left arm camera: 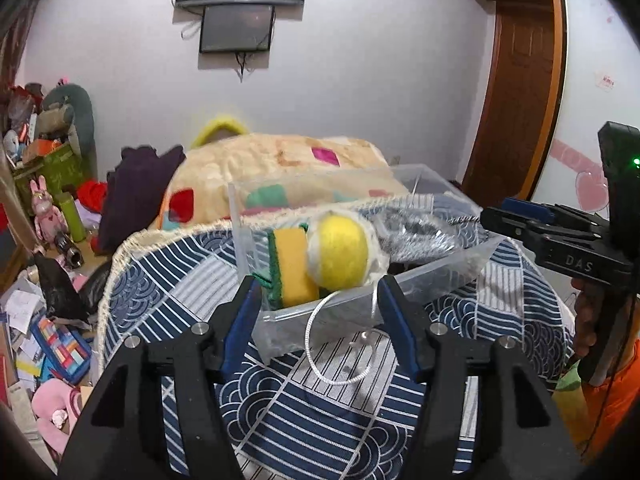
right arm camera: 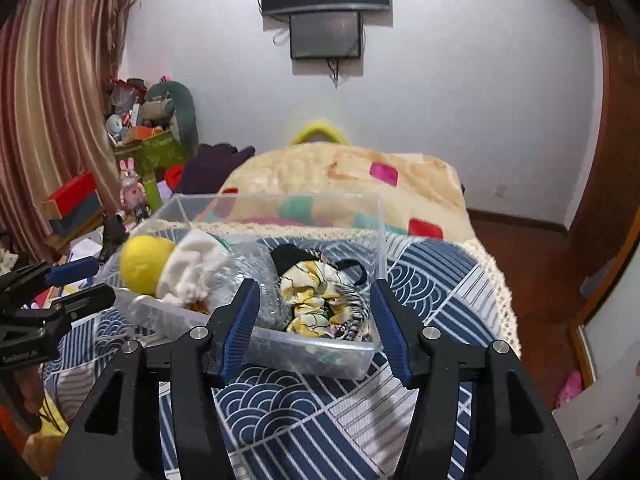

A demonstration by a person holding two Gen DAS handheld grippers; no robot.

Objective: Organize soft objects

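- The left tongs (left arm camera: 318, 304) stand released, blue pads wide apart, just short of the near end of the box (left arm camera: 440, 270).
- The right tongs (right arm camera: 312, 312) are likewise spread, nothing between them, facing the box's long side.
- The box is clear plastic and sits on the bed's blue-and-white cloth (left arm camera: 280, 400), which carries wave and stripe patterns.
- A white cord (left arm camera: 320, 344) trails out of the box onto the cloth.
- At the box's left end a yellow ball (left arm camera: 340, 252) pokes from a white pouch (right arm camera: 196, 268), with a yellow-and-green sponge (left arm camera: 290, 268) upright beside it.
- In the middle lies something silvery and crinkled (left arm camera: 416, 236); I cannot tell what it is.
- At the right end sits a bundle of yellow, white and black fabric (right arm camera: 316, 300).
- Behind the box, a cream blanket (right arm camera: 340, 176) with coloured patches covers the bed.
- On the far wall hang two dark screens (right arm camera: 325, 12).
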